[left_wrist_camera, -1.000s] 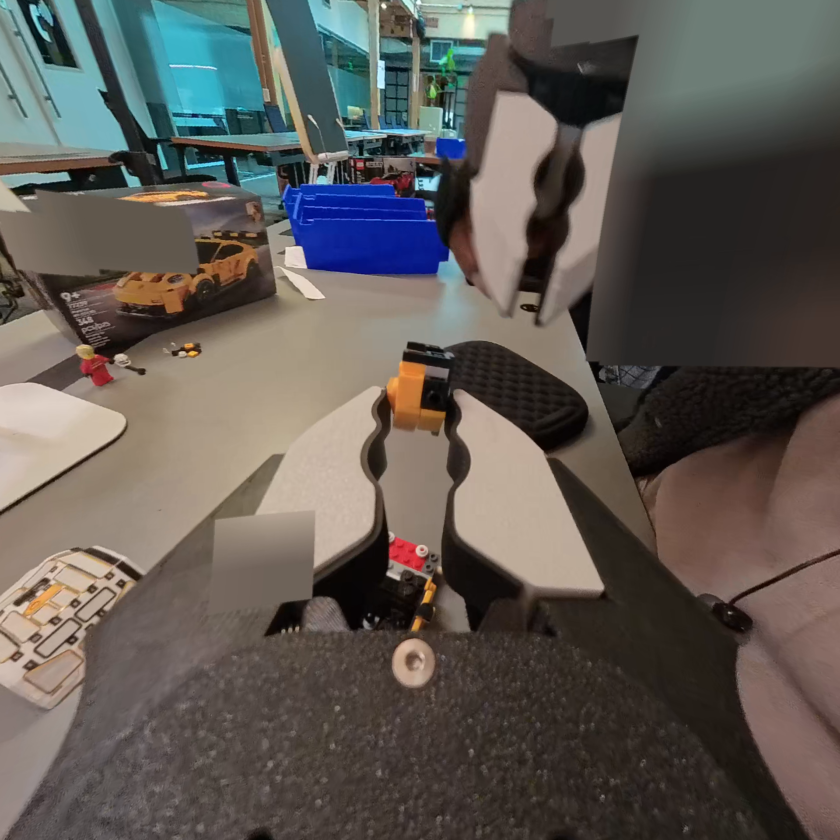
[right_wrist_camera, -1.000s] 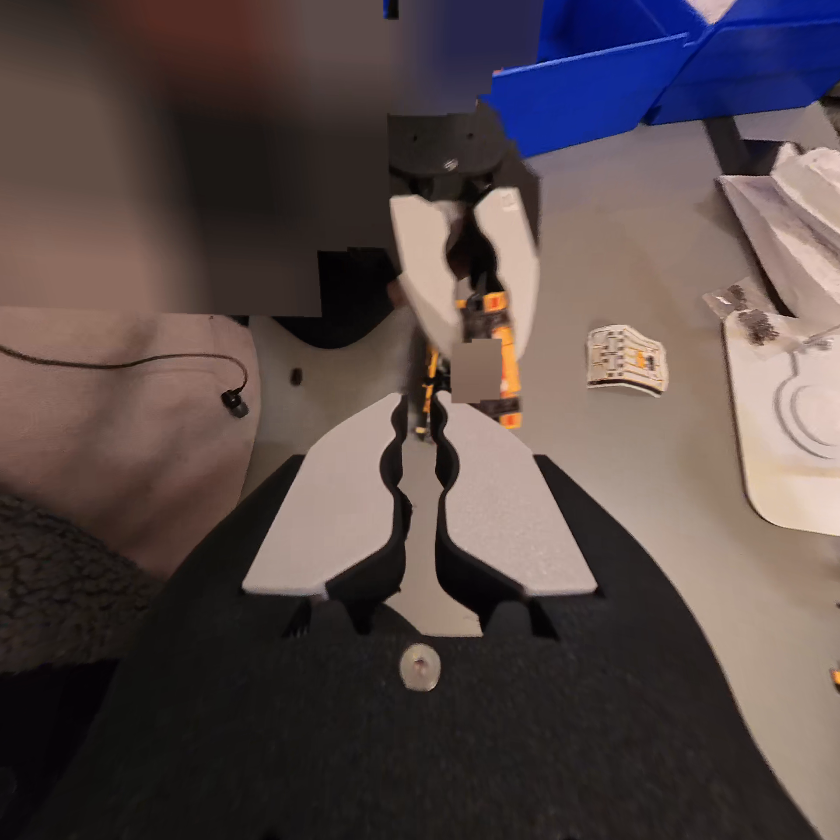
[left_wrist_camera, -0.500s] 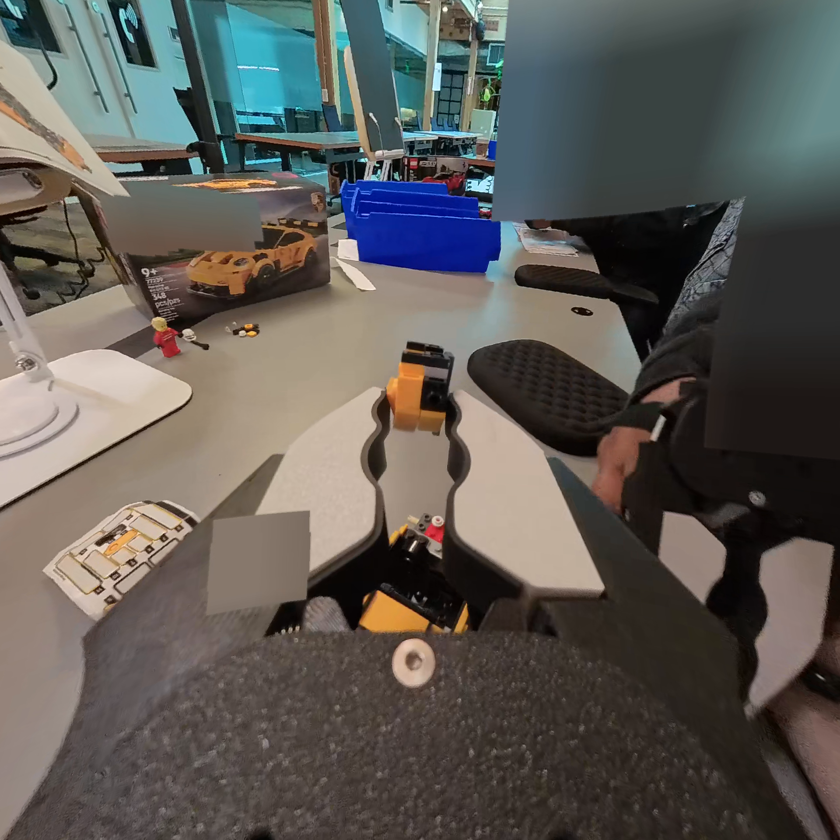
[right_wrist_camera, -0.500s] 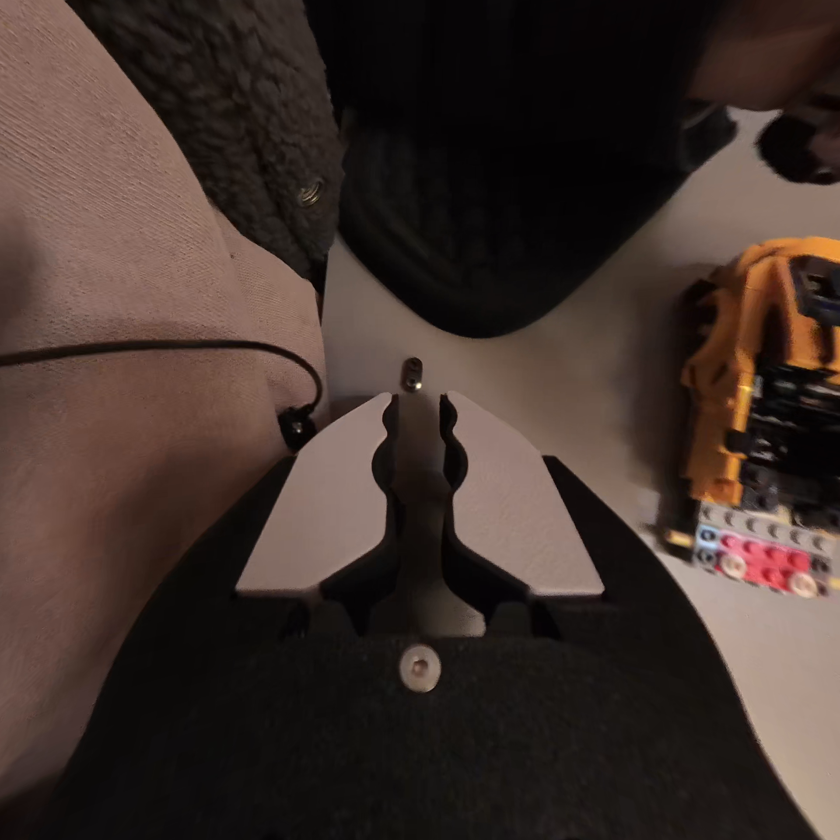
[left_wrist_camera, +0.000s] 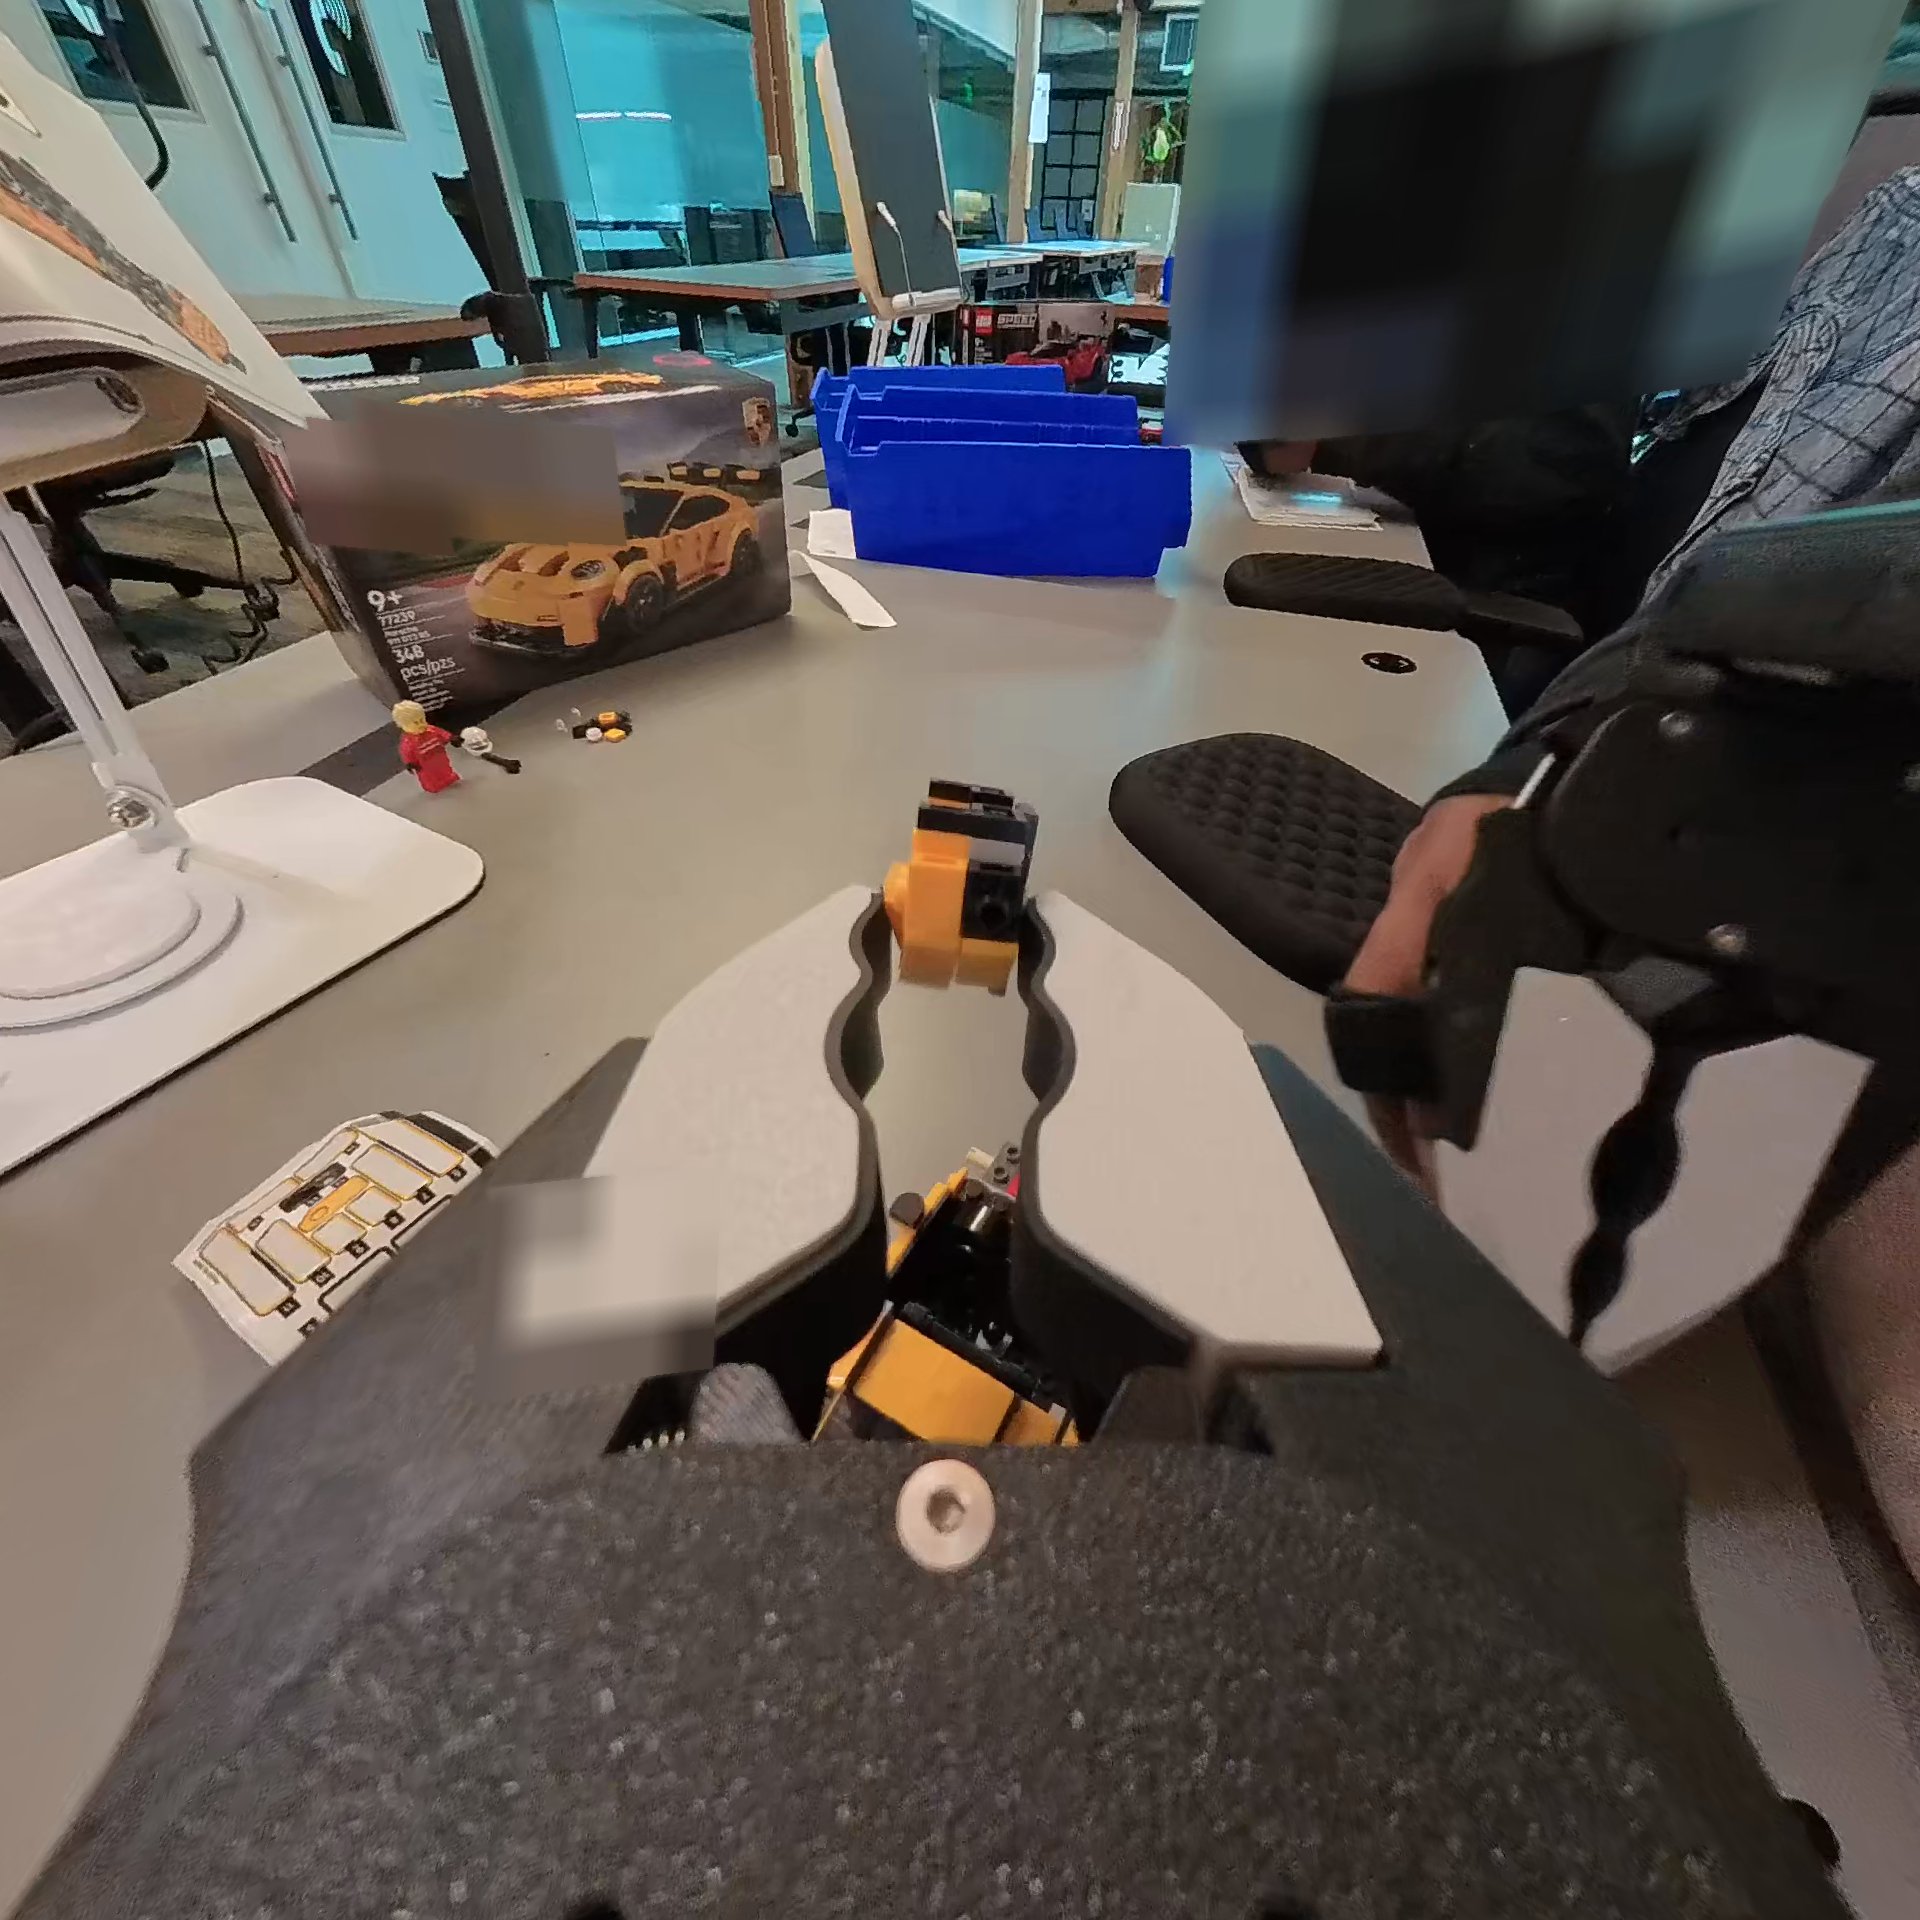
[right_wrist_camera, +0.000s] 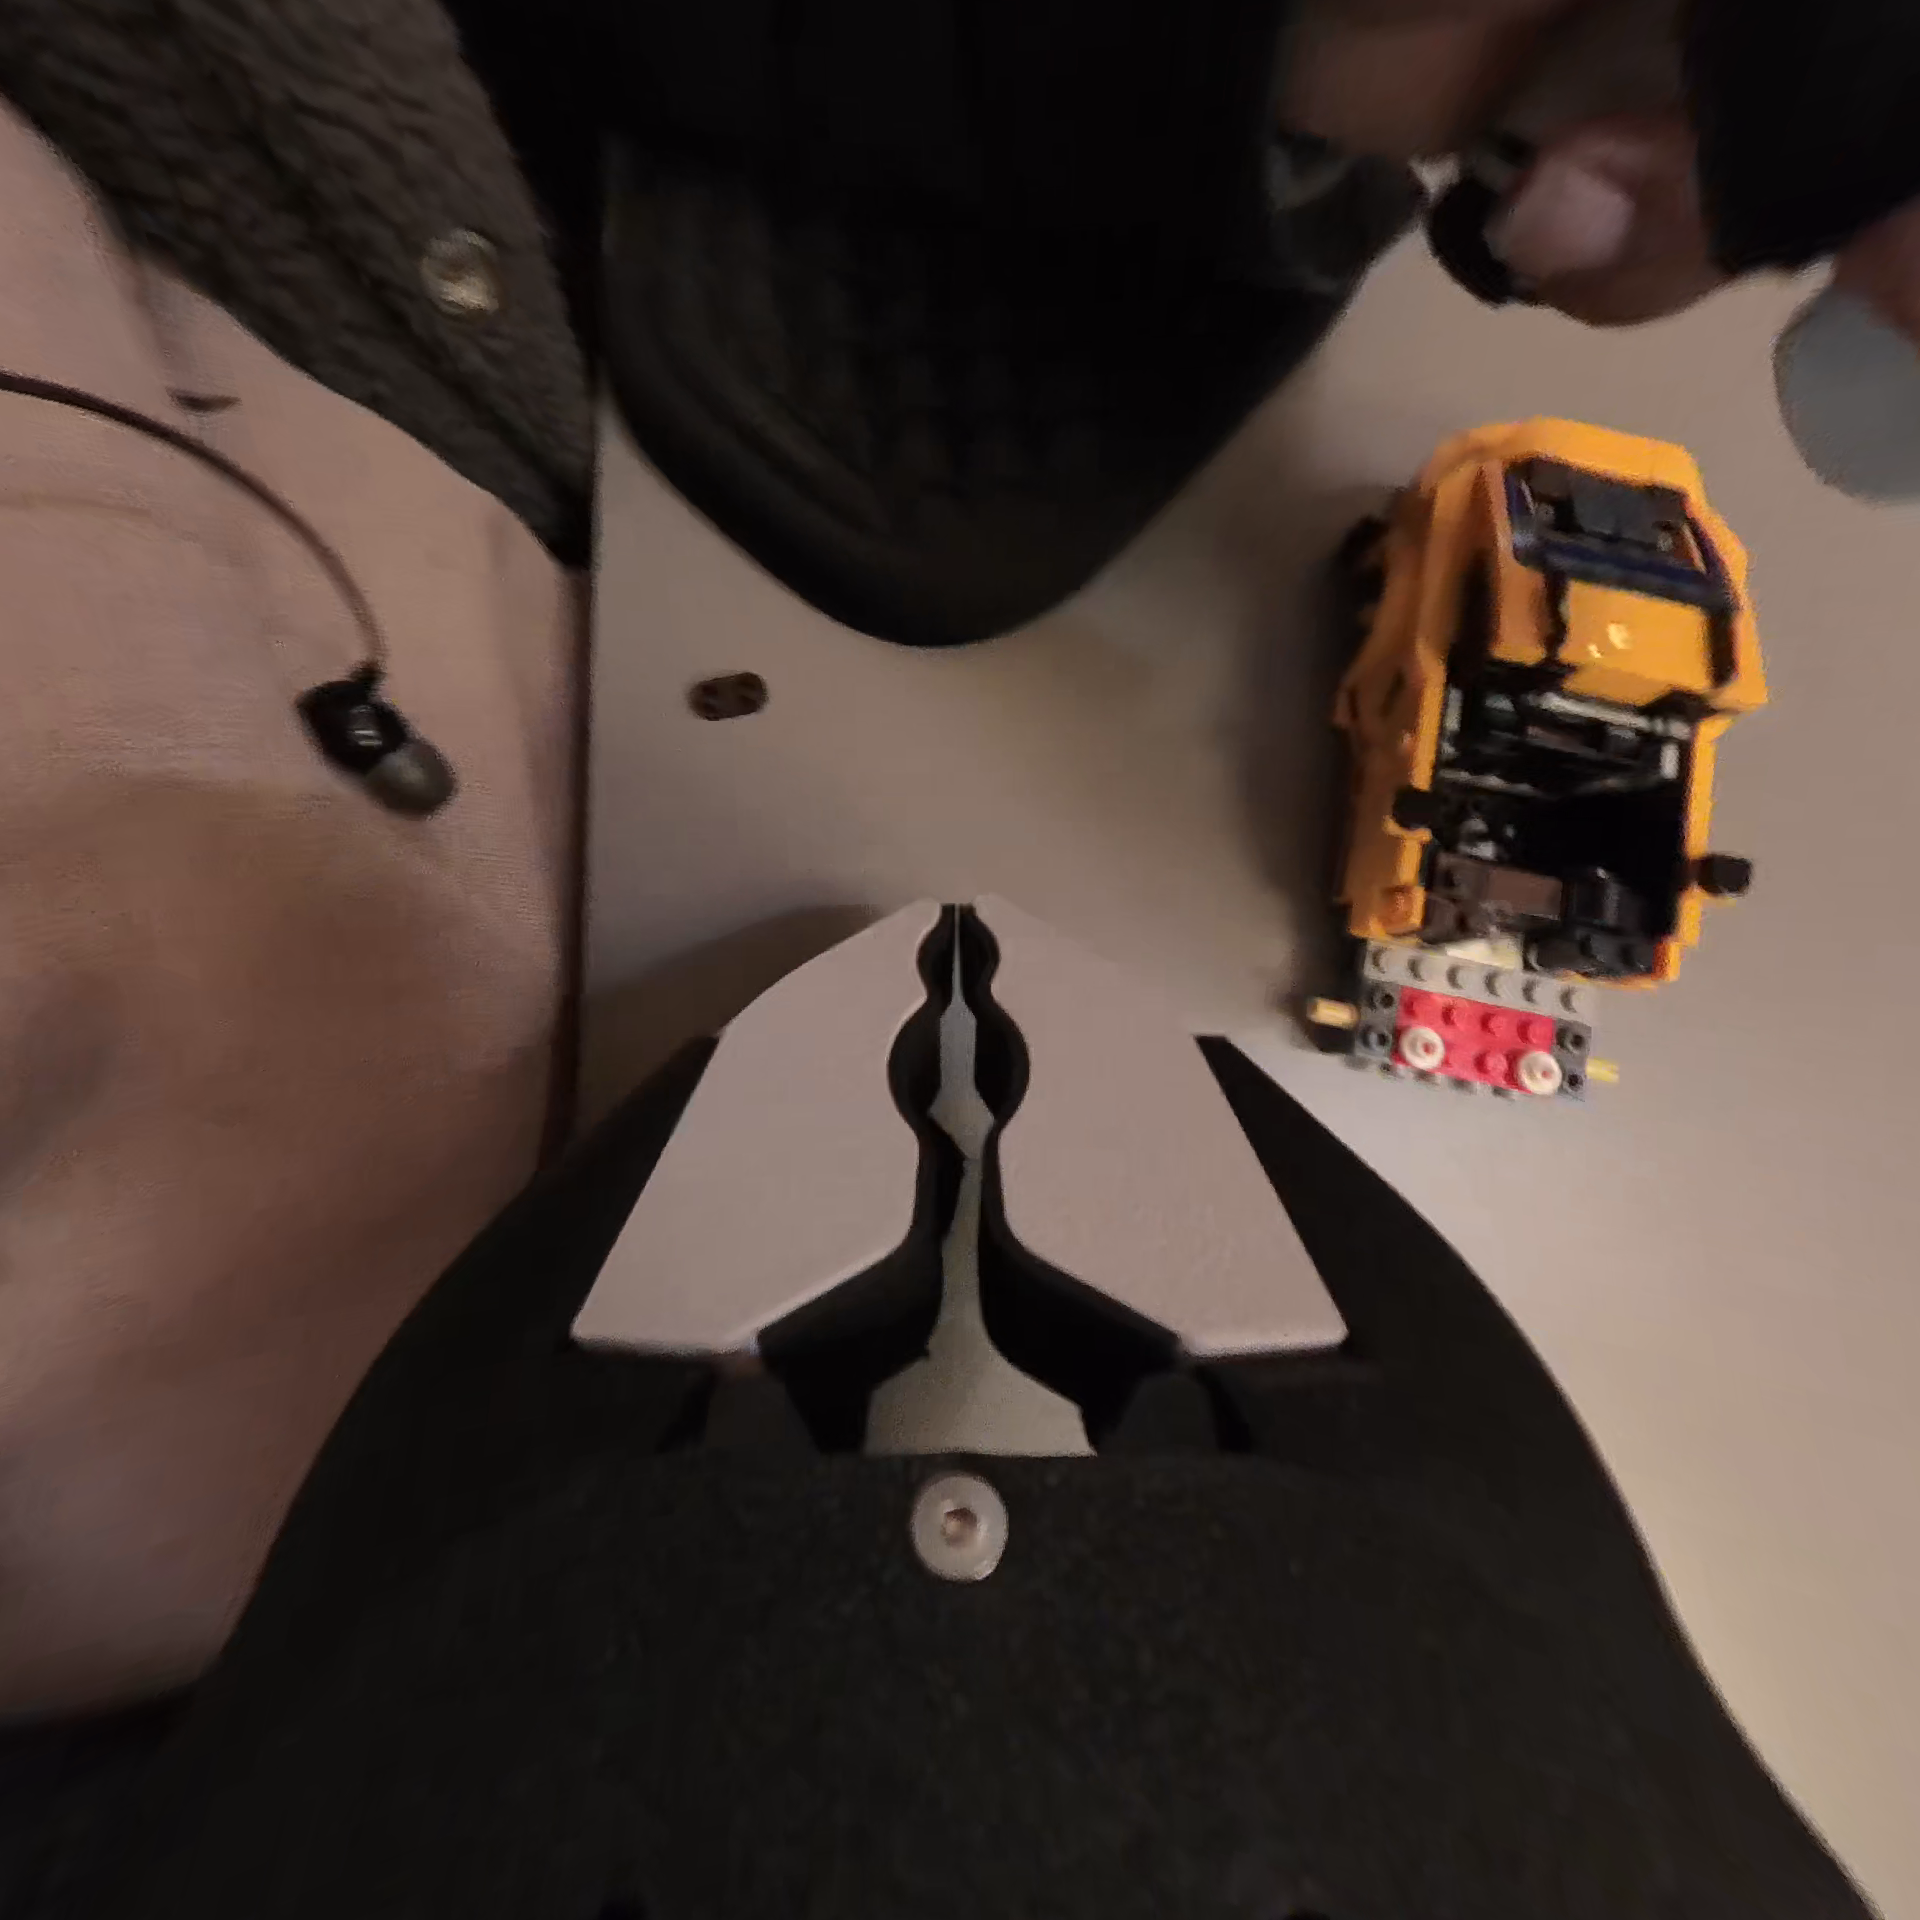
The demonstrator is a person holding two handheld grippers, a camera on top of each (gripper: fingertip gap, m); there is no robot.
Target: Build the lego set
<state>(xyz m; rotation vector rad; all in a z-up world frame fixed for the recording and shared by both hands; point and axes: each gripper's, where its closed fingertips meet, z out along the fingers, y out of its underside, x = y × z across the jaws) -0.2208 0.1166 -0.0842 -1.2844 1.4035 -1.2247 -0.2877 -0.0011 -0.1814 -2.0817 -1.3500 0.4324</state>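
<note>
My left gripper (left_wrist_camera: 958, 920) is shut on a small orange and black lego sub-assembly (left_wrist_camera: 961, 883), held above the grey table (left_wrist_camera: 727, 831). The partly built orange car shows under its fingers (left_wrist_camera: 935, 1351). In the right wrist view the car (right_wrist_camera: 1538, 769) lies on the table, with a grey and red studded plate at its near end. My right gripper (right_wrist_camera: 961, 914) is shut and empty, pointing down near the table's edge, left of the car. It also shows side-on in the left wrist view (left_wrist_camera: 1595, 1247).
A lego box (left_wrist_camera: 561, 520), blue bins (left_wrist_camera: 997, 478), a red minifigure (left_wrist_camera: 426, 743), small loose pieces (left_wrist_camera: 603, 725), a sticker sheet (left_wrist_camera: 332, 1226) and a white stand base (left_wrist_camera: 208, 883) are on the table. A black armrest pad (left_wrist_camera: 1257, 842) is at the right edge. An earbud (right_wrist_camera: 374, 738) hangs on clothing. Across from one pair of fingers to the other is roughly 15 cm.
My right gripper swung from in front of the left gripper down to the table edge and closed fully. My left gripper kept its hold on the sub-assembly and now sits over the car.
</note>
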